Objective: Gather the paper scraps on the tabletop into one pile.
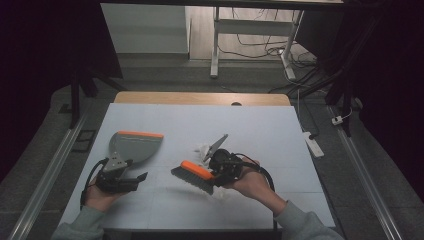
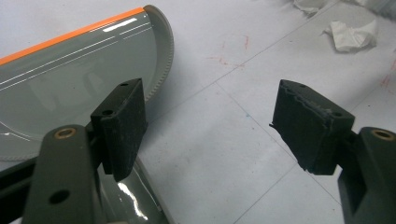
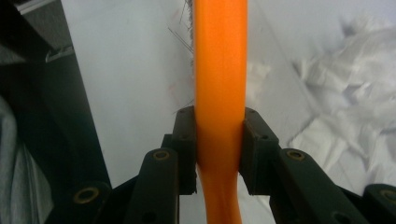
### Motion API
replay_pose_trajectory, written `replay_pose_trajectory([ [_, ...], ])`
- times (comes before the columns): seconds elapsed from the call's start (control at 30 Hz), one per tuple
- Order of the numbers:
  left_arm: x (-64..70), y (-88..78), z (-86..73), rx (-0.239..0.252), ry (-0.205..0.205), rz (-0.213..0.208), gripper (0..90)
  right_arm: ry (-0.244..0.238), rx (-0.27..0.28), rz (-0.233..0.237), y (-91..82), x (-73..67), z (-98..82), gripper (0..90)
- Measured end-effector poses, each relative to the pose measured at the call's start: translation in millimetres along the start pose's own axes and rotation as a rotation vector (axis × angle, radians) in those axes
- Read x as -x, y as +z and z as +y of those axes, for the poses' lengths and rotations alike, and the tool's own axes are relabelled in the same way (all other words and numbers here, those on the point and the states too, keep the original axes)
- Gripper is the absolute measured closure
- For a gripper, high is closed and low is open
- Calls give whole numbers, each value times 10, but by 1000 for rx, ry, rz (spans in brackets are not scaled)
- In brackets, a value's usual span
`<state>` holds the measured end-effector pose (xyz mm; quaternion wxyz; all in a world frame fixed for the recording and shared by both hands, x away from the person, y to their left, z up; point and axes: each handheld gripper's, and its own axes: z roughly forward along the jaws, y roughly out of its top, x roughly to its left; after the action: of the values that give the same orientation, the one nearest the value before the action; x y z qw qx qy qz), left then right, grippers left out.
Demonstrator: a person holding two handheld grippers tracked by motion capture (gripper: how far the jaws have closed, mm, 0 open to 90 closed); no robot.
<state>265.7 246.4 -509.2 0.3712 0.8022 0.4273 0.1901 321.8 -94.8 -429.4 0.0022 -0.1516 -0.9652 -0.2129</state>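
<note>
Two grippers are seen: right gripper (image 3: pixel 218 144) is clamped on brush (image 1: pixel 194 176); left gripper (image 2: pixel 210 130) is spread beside dustpan (image 1: pixel 134 145).

Black claws (image 1: pixel 134 181), trailing cables, grey-green sleeves (image 1: pixel 80 225)

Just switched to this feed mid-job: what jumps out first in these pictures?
The orange-backed brush at the table's centre stands out, its orange handle clamped between the jaws of the right hand-held gripper. To its left lies the grey dustpan with an orange edge, and the left hand-held gripper hovers open just beside it. Crumpled white paper scraps lie on the table just behind the brush.
</note>
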Motion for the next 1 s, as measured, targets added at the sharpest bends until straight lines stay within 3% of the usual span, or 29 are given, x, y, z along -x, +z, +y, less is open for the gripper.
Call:
replay_pose_trajectory([
  [0.23,-3,8,-1,-2,-2,1,269,-2,-45,5,24,39,-113,708],
  [0.43,1,6,-1,-2,-2,0,268,-34,-104,41,122,-10,-116,708],
  [0.53,2,5,-1,-2,-1,1,268,-52,-108,44,131,-33,-70,708],
  [0.63,-5,4,-3,-2,-4,1,268,-56,-69,-1,39,-53,8,708],
  [0.73,-2,1,-3,-1,-3,2,268,-38,-20,25,-71,-17,76,708],
  [0.83,-3,-1,-5,-1,-3,2,269,-62,-35,43,-47,-61,84,708],
  [0.9,-6,0,-5,0,-4,2,269,-75,-53,85,15,-101,55,708],
  [1.0,3,3,-2,-1,-1,1,268,-86,-104,105,139,-158,-16,708],
])
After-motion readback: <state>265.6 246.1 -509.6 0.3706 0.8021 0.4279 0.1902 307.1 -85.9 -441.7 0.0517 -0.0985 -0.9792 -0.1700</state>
